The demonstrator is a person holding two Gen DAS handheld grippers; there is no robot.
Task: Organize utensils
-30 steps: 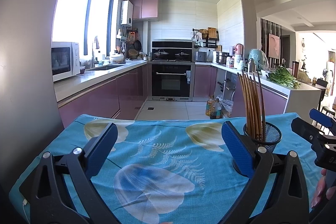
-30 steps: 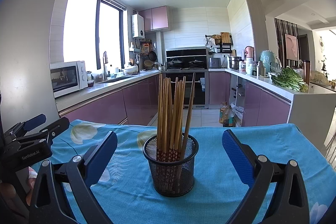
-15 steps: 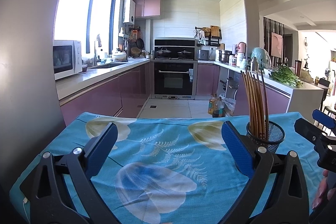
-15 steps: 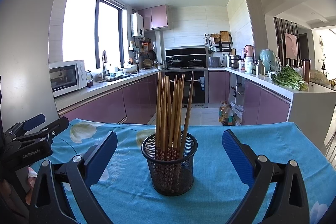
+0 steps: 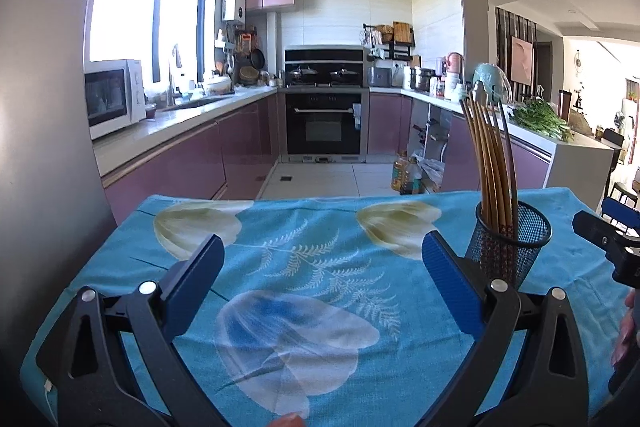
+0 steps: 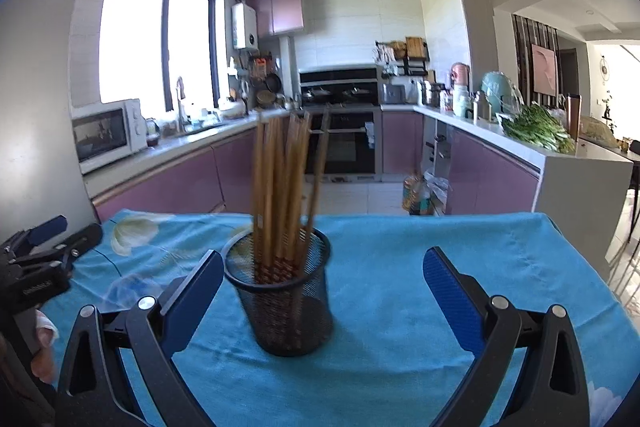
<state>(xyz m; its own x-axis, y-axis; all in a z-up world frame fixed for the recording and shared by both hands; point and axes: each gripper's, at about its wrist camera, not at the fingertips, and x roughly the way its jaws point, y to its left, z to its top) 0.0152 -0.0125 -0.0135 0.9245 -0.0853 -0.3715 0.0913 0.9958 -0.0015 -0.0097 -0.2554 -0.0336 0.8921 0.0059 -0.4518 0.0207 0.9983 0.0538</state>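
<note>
**Chopstick holder stands between two spread grippers**

A black wire-mesh holder [image 6: 282,301] stands upright on the blue floral tablecloth [image 6: 400,307], packed with wooden chopsticks [image 6: 284,187] that fan slightly outward at their tops. In the right wrist view it sits just ahead of the right gripper [image 6: 323,287], nearer the left finger, whose blue pad [image 6: 196,295] lies just beside the mesh wall; whether the two touch cannot be told. Its jaws are spread wide and grip nothing. This view is blurred, so the red patterned ends of the chopsticks are hard to make out.

The left wrist view shows the same holder [image 5: 514,239] sharply, off to the right behind its right finger, which covers the holder's lower left side. The left gripper [image 5: 322,279] is likewise wide apart and empty, over bare cloth printed with pale tulips.

Each view catches the other gripper only at its edge, cut off by the frame. Beyond the table are the microwave [image 5: 114,97], the built-in oven [image 5: 326,123] and leafy greens [image 6: 536,127] on the counter.
</note>
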